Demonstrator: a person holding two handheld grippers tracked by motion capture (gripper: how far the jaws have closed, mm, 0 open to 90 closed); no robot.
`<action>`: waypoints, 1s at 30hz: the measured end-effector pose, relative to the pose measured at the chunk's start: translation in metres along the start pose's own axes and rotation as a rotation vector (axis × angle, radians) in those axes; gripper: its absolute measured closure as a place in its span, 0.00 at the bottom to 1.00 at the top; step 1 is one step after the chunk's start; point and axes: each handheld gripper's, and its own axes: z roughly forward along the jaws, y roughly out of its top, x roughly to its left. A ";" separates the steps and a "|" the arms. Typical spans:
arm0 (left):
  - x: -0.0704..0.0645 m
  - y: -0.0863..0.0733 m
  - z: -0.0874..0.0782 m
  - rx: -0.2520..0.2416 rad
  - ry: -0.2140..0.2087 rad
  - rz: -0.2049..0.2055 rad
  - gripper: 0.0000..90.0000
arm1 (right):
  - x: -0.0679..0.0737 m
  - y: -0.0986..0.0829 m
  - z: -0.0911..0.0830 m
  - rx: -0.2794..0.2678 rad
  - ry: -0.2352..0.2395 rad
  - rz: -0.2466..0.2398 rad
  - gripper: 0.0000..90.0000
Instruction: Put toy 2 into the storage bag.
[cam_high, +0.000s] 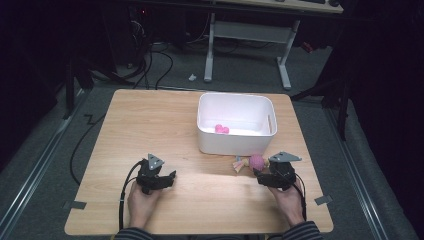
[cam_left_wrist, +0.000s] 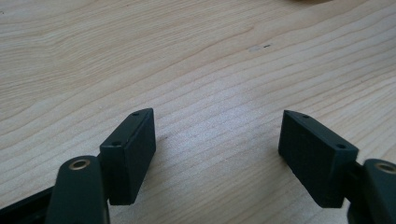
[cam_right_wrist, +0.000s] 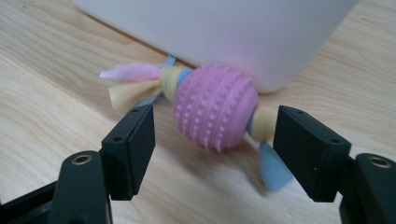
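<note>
The work in hand looks like clearing toys off the desk (cam_high: 150, 125) into the white plastic bin (cam_high: 235, 142), and it appears roughly halfway: 1 small pink item (cam_high: 221, 129) already lies on the bin's floor, while a pink studded ball toy with pastel fabric tails (cam_high: 251, 162) remains on the desk, just beside the bin's near wall (whether it touches the wall is hard to tell). The right gripper (cam_high: 272, 176) sits low right behind that toy; in the right gripper view the ball (cam_right_wrist: 215, 111) lies between the 2 black fingers (cam_right_wrist: 131, 149), which are spread wide on either side and not yet pressing it, with the bin wall (cam_right_wrist: 219, 28) directly beyond. So the grasp is set up but not made. What is left, by my reading, is closing on the ball, lifting it over the rim and releasing it inside. The left gripper (cam_high: 159, 179) rests apart on the desk's left side, its fingers (cam_left_wrist: 133, 151) also wide, holding nothing over bare wood (cam_left_wrist: 196, 56).
</note>
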 end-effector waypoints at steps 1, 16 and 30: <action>0.000 0.000 0.000 0.000 0.000 -0.001 0.31 | 0.000 0.002 0.002 0.002 0.003 0.000 0.34; 0.001 0.000 0.000 -0.004 -0.008 -0.009 0.31 | 0.000 0.014 0.028 0.030 -0.026 -0.024 0.34; 0.002 0.000 0.000 -0.004 -0.012 -0.012 0.31 | -0.004 0.012 0.034 0.081 -0.054 -0.050 0.37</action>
